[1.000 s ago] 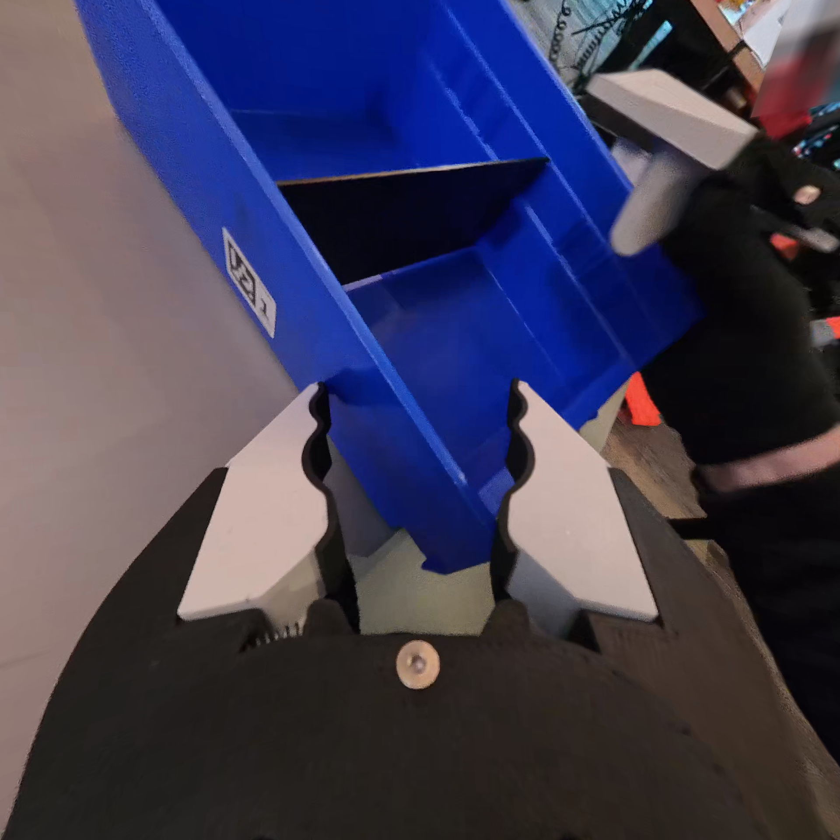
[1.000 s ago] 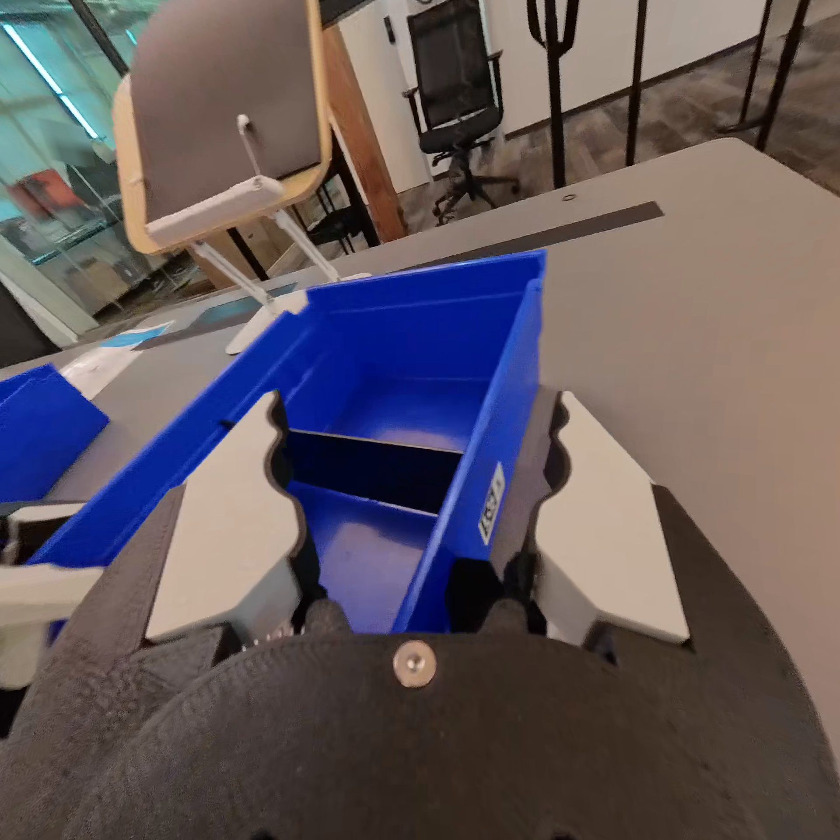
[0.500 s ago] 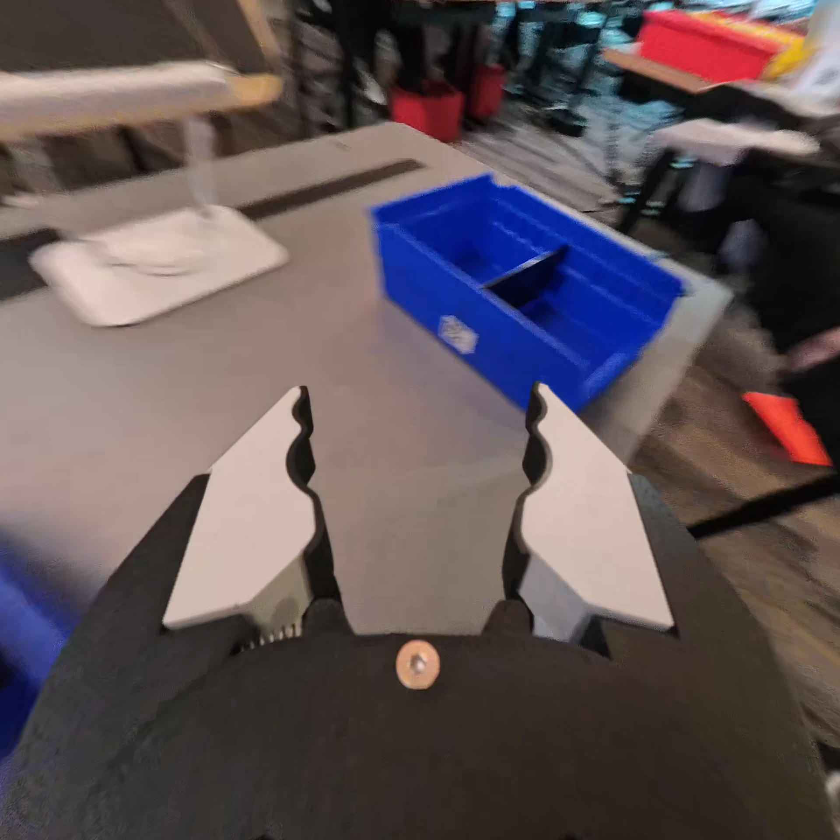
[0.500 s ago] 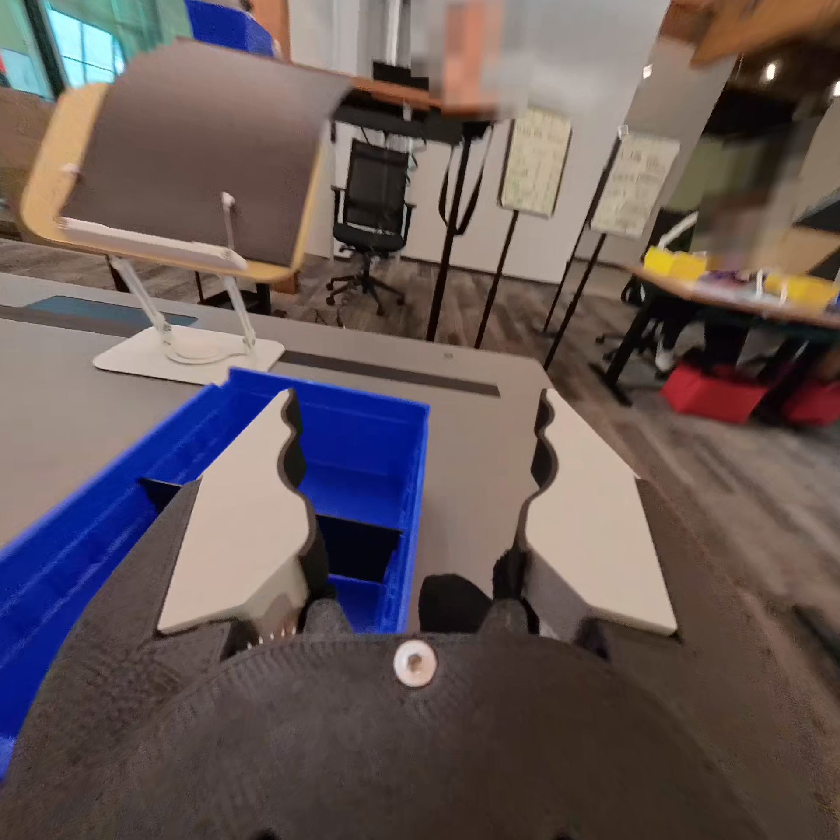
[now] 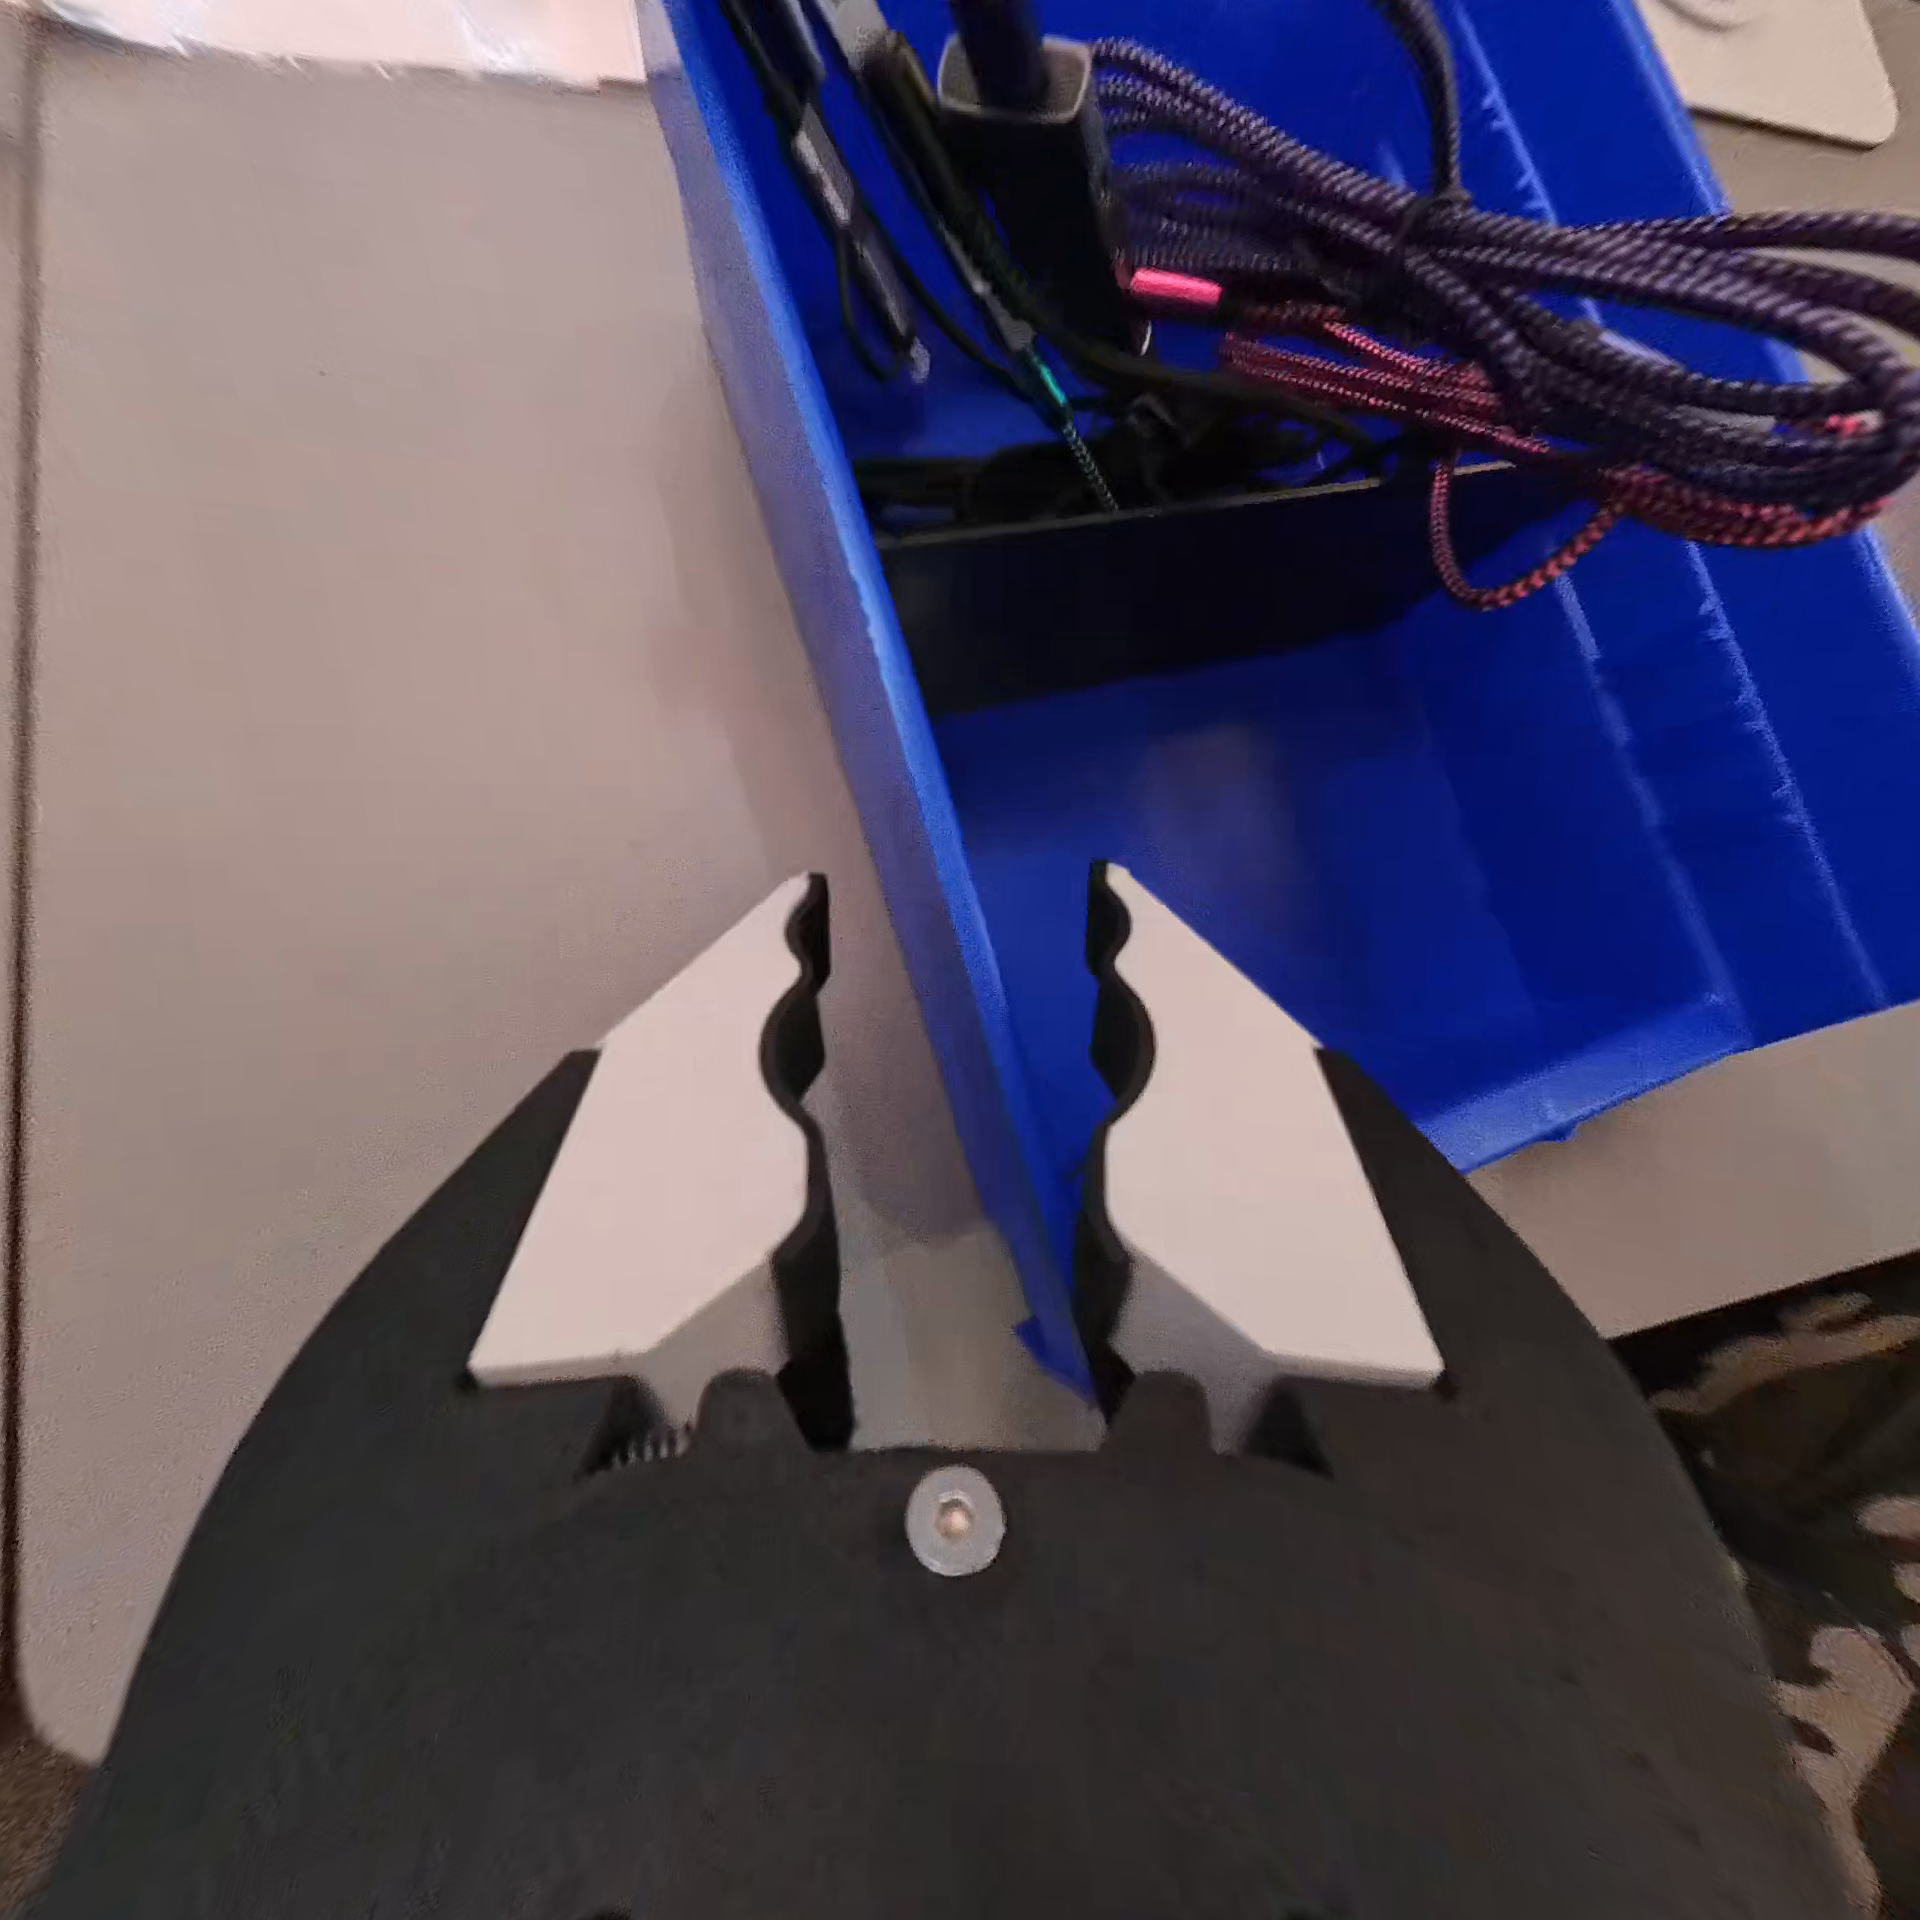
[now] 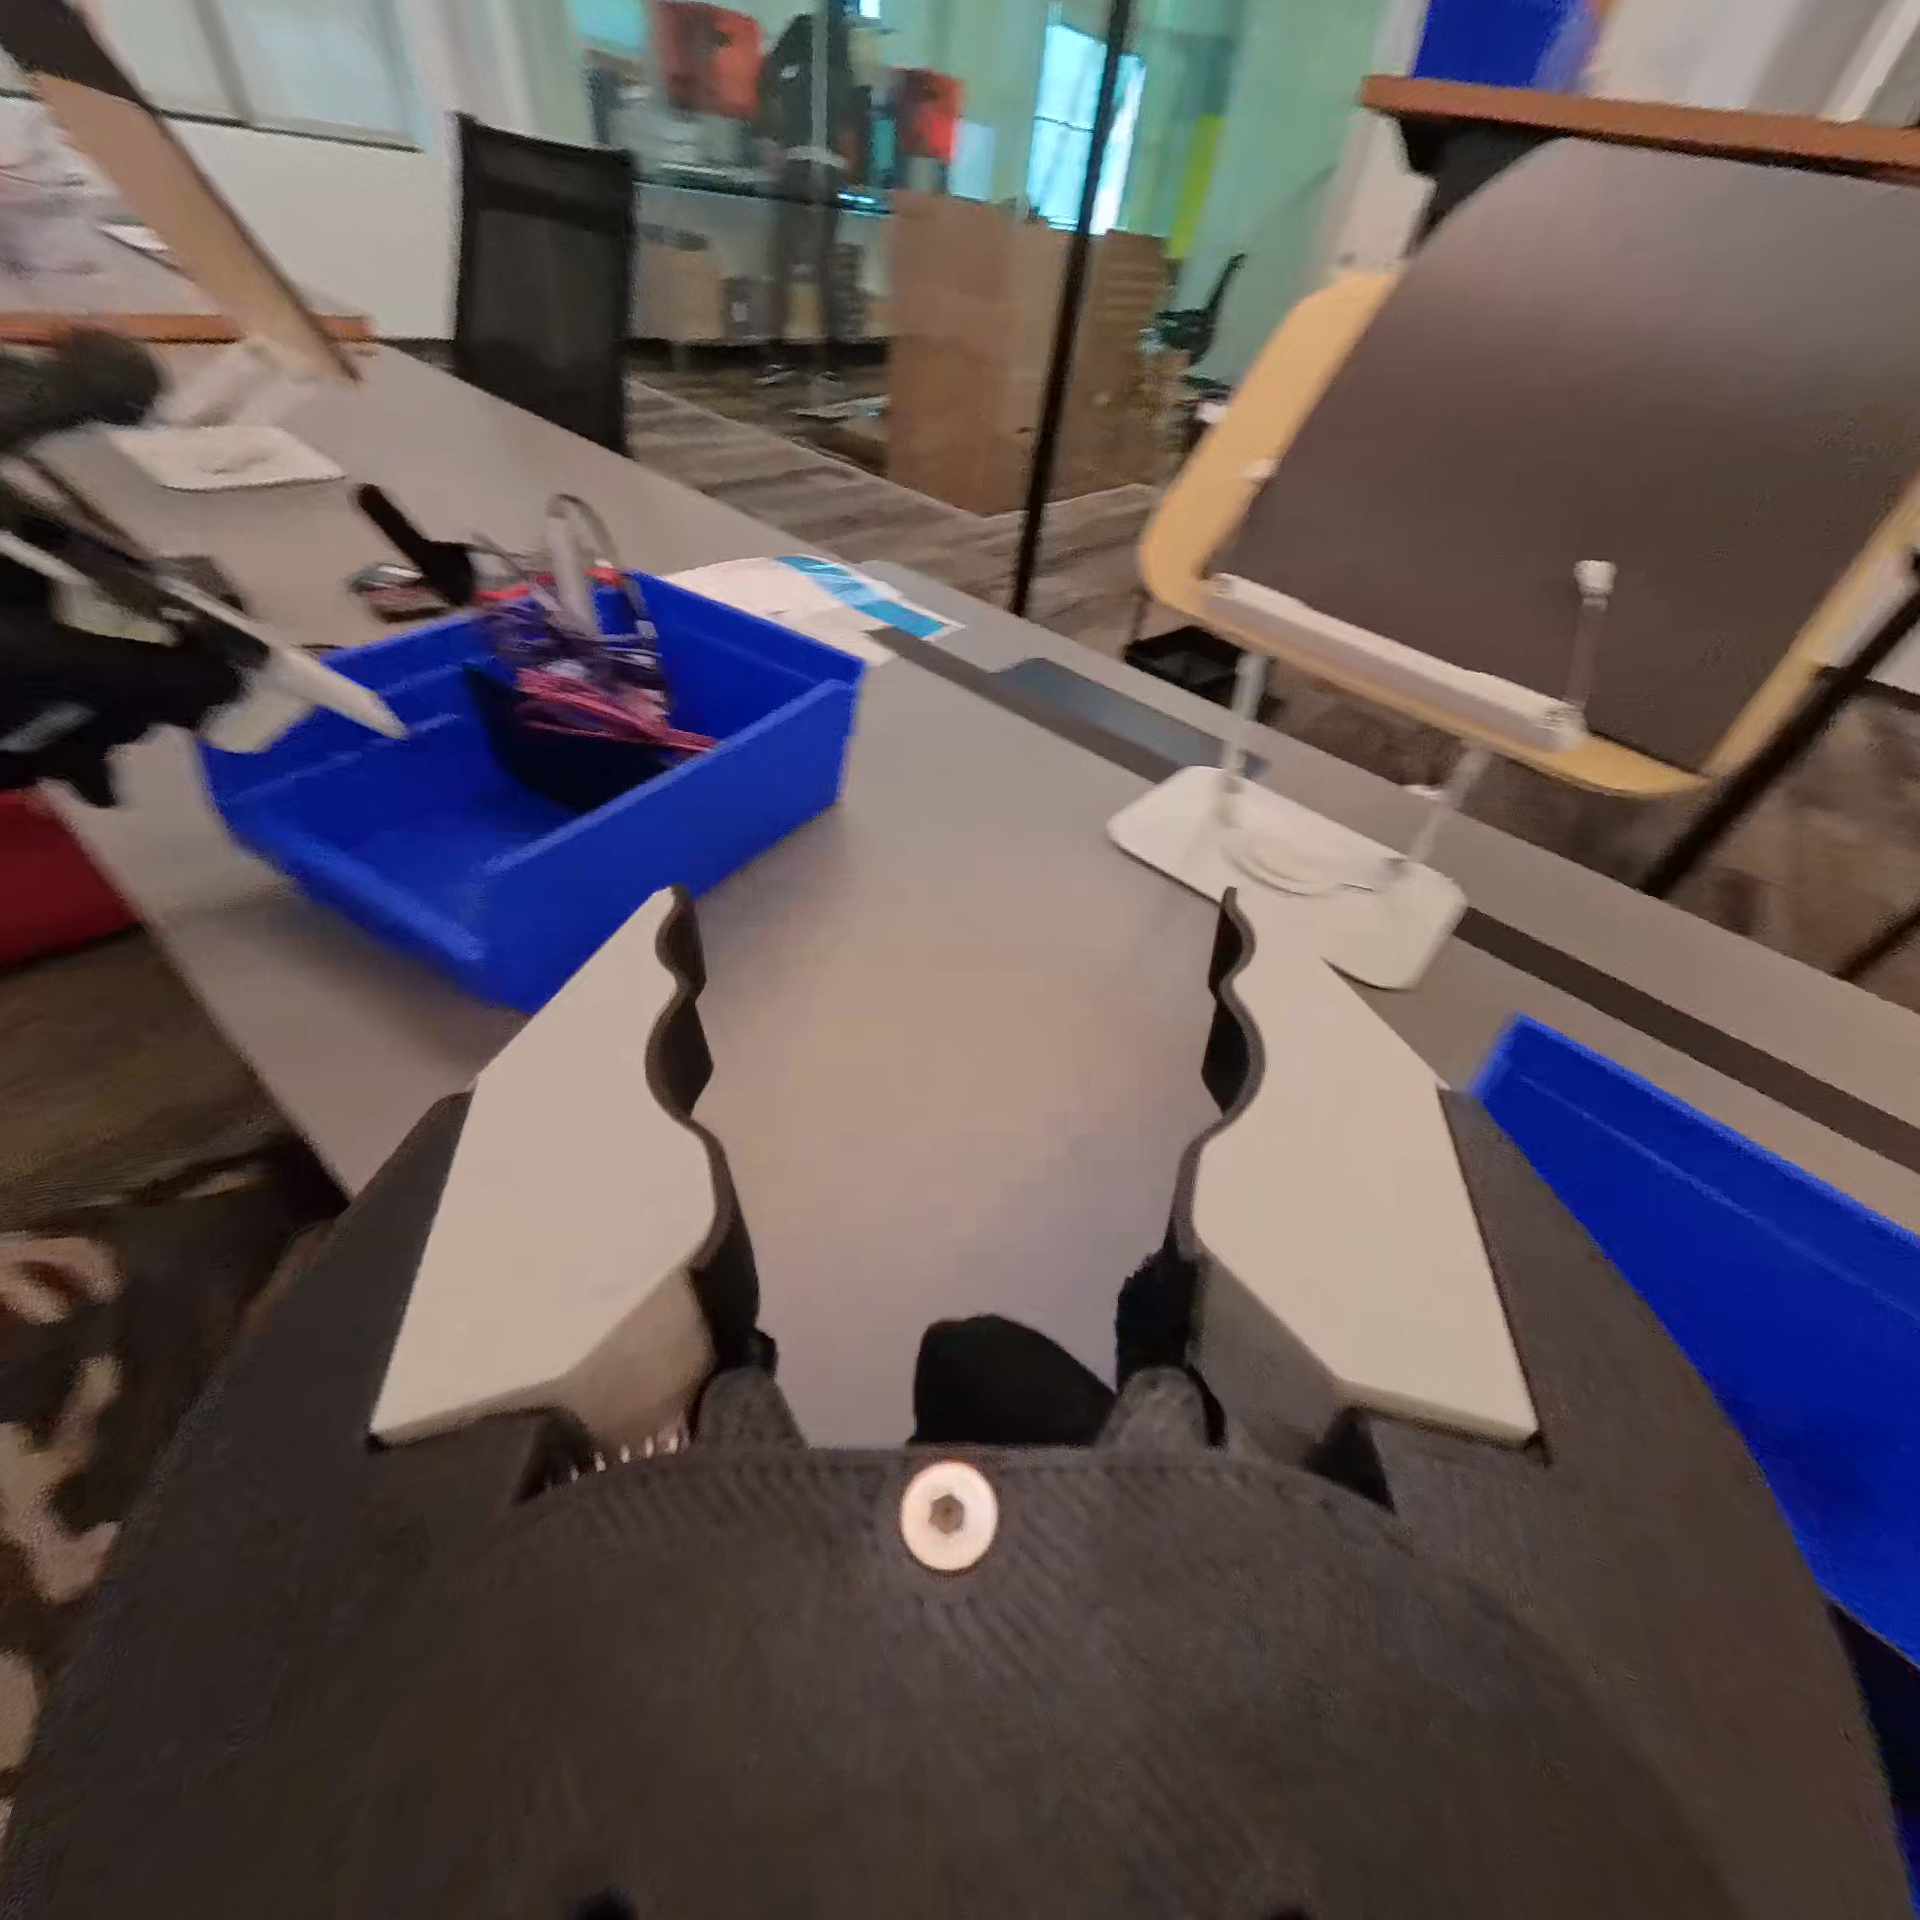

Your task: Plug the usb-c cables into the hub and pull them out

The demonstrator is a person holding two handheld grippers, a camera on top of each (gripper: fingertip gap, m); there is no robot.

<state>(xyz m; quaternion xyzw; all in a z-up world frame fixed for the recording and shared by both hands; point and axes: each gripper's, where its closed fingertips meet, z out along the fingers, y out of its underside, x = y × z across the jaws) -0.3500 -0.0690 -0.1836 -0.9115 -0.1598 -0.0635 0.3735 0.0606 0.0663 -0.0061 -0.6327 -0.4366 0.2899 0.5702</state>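
Left wrist view. The left gripper point(image 5: 956, 1039) straddles the near left wall of a blue bin point(image 5: 904, 790) standing on a grey table point(image 5: 364, 623). Its jaws are parted narrowly, with the wall between them: the right finger lies against the inner face of the wall, while a gap shows between the left finger and the outer face, so nothing is clamped. A black divider point(image 5: 1143, 592) splits the bin. The near compartment is bare blue floor; the far one holds a tangle of braided cables point(image 5: 1507, 301), dark purple and red, some spilling over the divider and the right wall, together with a dark box-shaped hub point(image 5: 1023, 156) standing on end.

Right wrist view. The right gripper point(image 6: 956, 1039) is held above bare table point(image 6: 987, 831), jaws wide apart and holding nothing. The bin with cables point(image 6: 582, 675) sits far left; the left gripper point(image 6: 301, 686) reaches in at its left edge, blurred. A second blue bin point(image 6: 1714, 1247) is near right. A tilted board on a white stand point(image 6: 1558, 468) stands far right.
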